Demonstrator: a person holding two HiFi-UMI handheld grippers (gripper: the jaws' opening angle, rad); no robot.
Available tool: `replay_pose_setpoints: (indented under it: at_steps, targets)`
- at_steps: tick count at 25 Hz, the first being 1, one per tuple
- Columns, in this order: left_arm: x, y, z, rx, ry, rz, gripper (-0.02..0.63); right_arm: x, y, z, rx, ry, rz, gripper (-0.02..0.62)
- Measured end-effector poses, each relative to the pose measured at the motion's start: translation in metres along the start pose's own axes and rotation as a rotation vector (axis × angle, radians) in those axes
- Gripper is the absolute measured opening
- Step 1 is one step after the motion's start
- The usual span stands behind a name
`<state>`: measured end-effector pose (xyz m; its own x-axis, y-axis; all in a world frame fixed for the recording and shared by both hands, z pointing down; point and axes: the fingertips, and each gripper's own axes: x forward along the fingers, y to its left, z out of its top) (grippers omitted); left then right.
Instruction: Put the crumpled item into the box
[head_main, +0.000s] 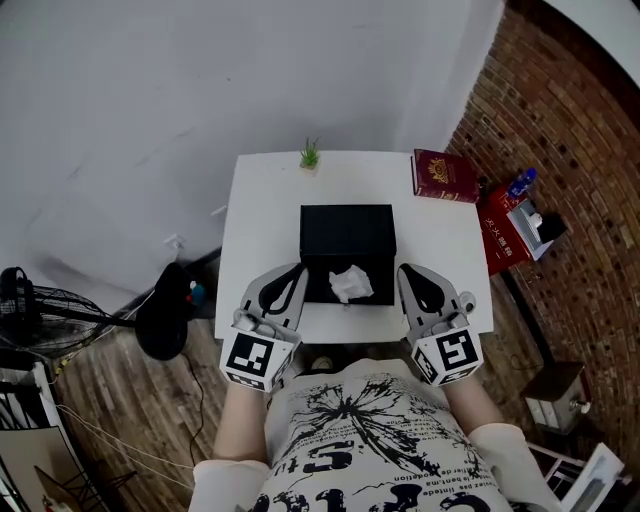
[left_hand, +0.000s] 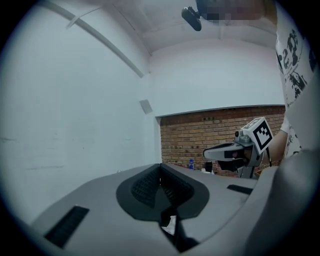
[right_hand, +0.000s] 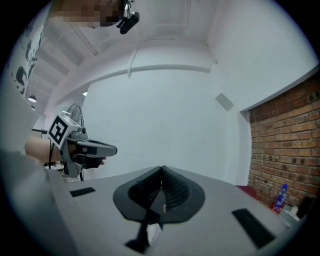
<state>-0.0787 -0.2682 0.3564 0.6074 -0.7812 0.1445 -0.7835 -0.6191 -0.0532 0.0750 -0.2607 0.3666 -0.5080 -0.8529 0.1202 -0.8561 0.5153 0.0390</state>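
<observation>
While left gripper (head_main: 299, 268) and right gripper (head_main: 403, 268) hover, jaws together, empty:
crumpled item (head_main: 351, 284) lies at near end of box (head_main: 347, 232), midway between them.

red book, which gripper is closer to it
Right. The right gripper sits below the red book in the head view; the left gripper is farther, across the black box.

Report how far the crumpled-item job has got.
Done: unclear; the crumpled white item lies at the near edge of the black box, and I cannot tell whether it is inside. In hand: nothing; left gripper and right gripper are both shut, empty, flanking the box. Left: possibly grasping and dropping it in.
</observation>
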Motion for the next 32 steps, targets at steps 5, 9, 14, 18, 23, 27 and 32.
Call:
replay_pose_setpoints:
  at_steps: [5, 9, 14, 18, 23, 27, 32]
  targets:
    - [0.007, -0.005, 0.0, -0.002, 0.008, -0.015, 0.014, -0.003, 0.003, 0.0, -0.029, -0.003, 0.015, 0.014]
    - [0.009, -0.008, 0.0, -0.013, 0.01, -0.021, 0.014, -0.006, 0.004, 0.0, -0.041, 0.004, 0.016, 0.012]
    - [0.01, -0.013, -0.004, -0.019, 0.015, -0.021, 0.014, -0.008, 0.011, -0.001, -0.067, 0.012, 0.021, 0.012]
    - [0.01, -0.015, -0.005, -0.019, 0.019, -0.023, 0.014, -0.01, 0.012, -0.003, -0.062, 0.016, 0.015, 0.012]
    - [0.01, -0.017, -0.005, -0.009, 0.027, -0.019, 0.014, -0.012, 0.009, -0.005, -0.062, 0.021, 0.011, 0.012]
    - [0.008, -0.02, -0.001, 0.022, 0.025, -0.018, 0.014, -0.013, 0.009, -0.003, -0.071, 0.019, 0.009, 0.012]
    - [0.006, -0.023, 0.002, 0.03, 0.011, -0.021, 0.014, -0.015, 0.013, -0.004, -0.079, 0.02, 0.012, 0.012]
